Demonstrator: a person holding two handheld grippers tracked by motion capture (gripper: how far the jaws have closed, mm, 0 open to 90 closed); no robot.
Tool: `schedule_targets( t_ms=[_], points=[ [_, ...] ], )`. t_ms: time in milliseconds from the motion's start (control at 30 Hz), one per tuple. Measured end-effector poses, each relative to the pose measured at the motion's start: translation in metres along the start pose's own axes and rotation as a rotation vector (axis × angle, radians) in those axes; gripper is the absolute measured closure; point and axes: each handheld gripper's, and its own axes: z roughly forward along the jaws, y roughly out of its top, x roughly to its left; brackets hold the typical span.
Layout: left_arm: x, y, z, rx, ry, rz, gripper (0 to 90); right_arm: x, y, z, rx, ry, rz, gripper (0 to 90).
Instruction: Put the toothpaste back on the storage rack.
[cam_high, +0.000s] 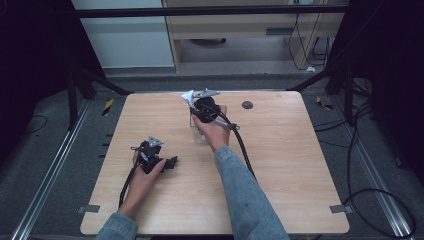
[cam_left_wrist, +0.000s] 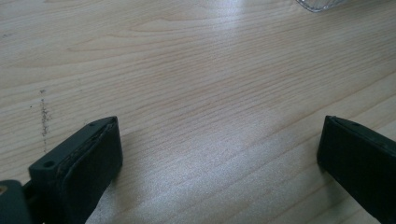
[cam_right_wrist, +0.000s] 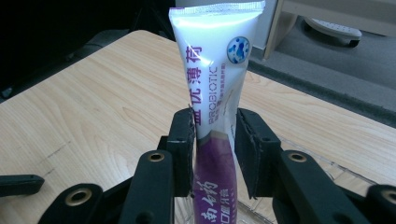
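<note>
The right tool (cam_right_wrist: 215, 140) stands at the far middle of the pale wooden worktop (cam_high: 280, 165), its two black jaws on either side of a white and purple plastic tube with a crimped flat end and printed lettering (cam_right_wrist: 219, 79). The tube stands upright, crimp uppermost, its lower part going down into what looks like a clear container (cam_right_wrist: 261, 212) beneath the jaws; how deep it sits is hidden. The left-hand jaw lies against the tube, while a thin gap shows between the tube and the other jaw, so I judge the hold slackened rather than clenched, with the tube resting largely on its own. The step in hand looks like setting the tube down in the container and letting it go. To do that well, the jaws should part evenly and fully before the hand lifts, so that neither pad drags the soft tube sideways or tips it out; then the hand should draw straight up and back, clear of the tall crimped end. The left tool (cam_high: 152, 156) rests near the front left of the worktop, jaws wide apart with bare wood between them, grasping nothing, and could steady the container's rim (cam_left_wrist: 322, 4) if it starts to slide.
</note>
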Motion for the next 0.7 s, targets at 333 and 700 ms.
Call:
schedule_targets(
  t_ms=[333,700],
  points=[
    [0.0,0.0,0.0,0.0,0.0,0.0,0.0,-0.007,-0.003,-0.011,0.007,0.001,0.008,63.8],
    [0.0,0.0,0.0,-0.001,0.0,-0.001,0.0,-0.01,-0.001,-0.029,-0.003,0.016,0.006,56.5]
  ],
)
